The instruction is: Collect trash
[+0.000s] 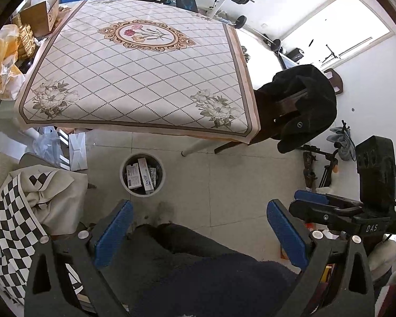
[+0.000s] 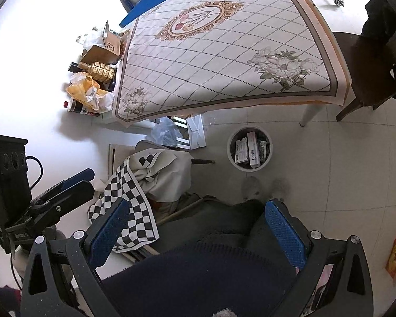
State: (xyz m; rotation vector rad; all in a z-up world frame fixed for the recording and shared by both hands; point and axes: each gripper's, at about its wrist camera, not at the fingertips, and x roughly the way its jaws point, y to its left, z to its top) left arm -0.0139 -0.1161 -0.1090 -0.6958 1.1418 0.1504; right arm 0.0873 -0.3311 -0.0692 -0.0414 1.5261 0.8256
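Both grippers hang low over the person's lap, jaws wide and holding nothing. The left gripper [image 1: 199, 233] looks straight at the bin [image 1: 142, 175] on the floor, just in front of the bench [image 1: 134, 79]; the right gripper [image 2: 198, 233] sees the same bin [image 2: 249, 148] a little to its right. Inside sit the boxes [image 1: 141, 175], several white cartons, one lettered "Doctor". The bench top shows bare cloth, nothing left on it that I can see.

My read: the collecting is about finished, unless the clutter beside the bench counts, like the yellow bag [image 2: 88, 92] and the gold bottle [image 2: 99, 71].

The risks from here? The two grippers are near each other, so a careless swing could knock them together. The bin is light-looking and near the feet; a nudge could tip it and spill the boxes. A reach for the bag could topple the bottles beside it.
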